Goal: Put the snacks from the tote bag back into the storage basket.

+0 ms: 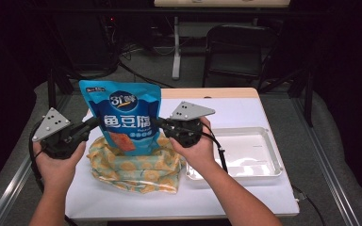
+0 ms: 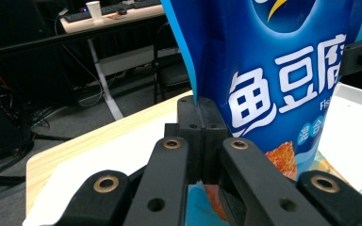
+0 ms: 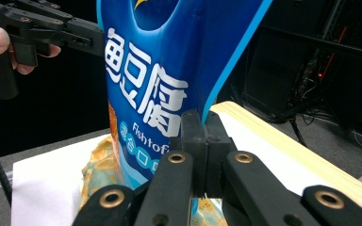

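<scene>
A tall blue snack bag [image 1: 122,113] with white lettering stands upright over a yellow patterned bag [image 1: 136,172] lying on the white table cover. My left gripper [image 1: 95,124] is shut on the blue bag's left side edge; in the left gripper view its jaws [image 2: 201,106] pinch the seam of the blue bag [image 2: 283,70]. My right gripper [image 1: 157,122] is shut on the opposite side edge, its jaws [image 3: 202,120] clamping the blue bag [image 3: 169,56] in the right gripper view. The yellow bag [image 3: 99,160] shows below it there.
A shallow white tray [image 1: 273,157] sits to the right of the bags, near my right hand. The white cover [image 1: 245,110] lies on a wooden tabletop. A dark chair [image 1: 235,47] and a desk leg stand beyond the far edge.
</scene>
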Available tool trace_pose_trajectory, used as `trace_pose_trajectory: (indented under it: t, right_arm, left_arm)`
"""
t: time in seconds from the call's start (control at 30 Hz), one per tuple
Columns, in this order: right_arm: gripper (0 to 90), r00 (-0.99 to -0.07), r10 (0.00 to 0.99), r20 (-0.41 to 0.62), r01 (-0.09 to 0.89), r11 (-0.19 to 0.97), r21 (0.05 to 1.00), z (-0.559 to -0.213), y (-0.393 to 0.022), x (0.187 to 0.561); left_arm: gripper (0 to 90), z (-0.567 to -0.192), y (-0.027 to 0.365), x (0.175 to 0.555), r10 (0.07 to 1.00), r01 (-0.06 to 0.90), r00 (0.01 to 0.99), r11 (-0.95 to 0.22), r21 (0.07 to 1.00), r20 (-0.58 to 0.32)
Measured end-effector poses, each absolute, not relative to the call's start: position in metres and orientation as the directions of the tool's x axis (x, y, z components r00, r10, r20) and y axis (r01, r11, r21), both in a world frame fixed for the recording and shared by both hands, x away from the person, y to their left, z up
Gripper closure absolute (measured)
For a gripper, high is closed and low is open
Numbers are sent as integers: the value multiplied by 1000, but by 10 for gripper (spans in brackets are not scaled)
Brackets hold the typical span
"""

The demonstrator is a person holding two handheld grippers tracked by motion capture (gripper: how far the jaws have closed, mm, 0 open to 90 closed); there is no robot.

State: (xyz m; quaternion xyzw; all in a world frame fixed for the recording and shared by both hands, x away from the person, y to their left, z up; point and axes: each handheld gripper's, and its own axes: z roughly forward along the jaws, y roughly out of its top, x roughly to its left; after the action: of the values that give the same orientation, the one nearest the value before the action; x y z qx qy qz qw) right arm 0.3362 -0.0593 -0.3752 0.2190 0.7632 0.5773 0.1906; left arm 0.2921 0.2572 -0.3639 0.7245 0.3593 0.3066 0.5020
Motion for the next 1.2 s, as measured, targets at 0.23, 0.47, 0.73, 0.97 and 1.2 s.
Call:
trace_pose_trajectory:
  t: [0.23, 0.47, 0.73, 0.97, 1.2]
  right_arm:
    - [900, -824, 566, -34, 119, 231, 966, -375, -65, 337]
    - [900, -817, 575, -36, 116, 226, 967, -375, -71, 337]
    - [900, -809, 587, -31, 116, 212, 970, -373, -80, 334]
    - [900, -796, 604, -35, 114, 207, 972, -371, -91, 332]
    - [900, -777, 628, -36, 115, 199, 973, -373, -107, 330]
  left_arm:
    - [900, -363, 252, 296, 823, 213, 562, -237, 948, 79]
    - [900, -362, 246, 298, 817, 209, 570, -241, 948, 82]
    - [900, -358, 238, 300, 808, 200, 583, -243, 949, 84]
    - [900, -358, 227, 304, 794, 191, 602, -243, 951, 82]
    - [900, -359, 211, 310, 773, 187, 630, -251, 950, 80]
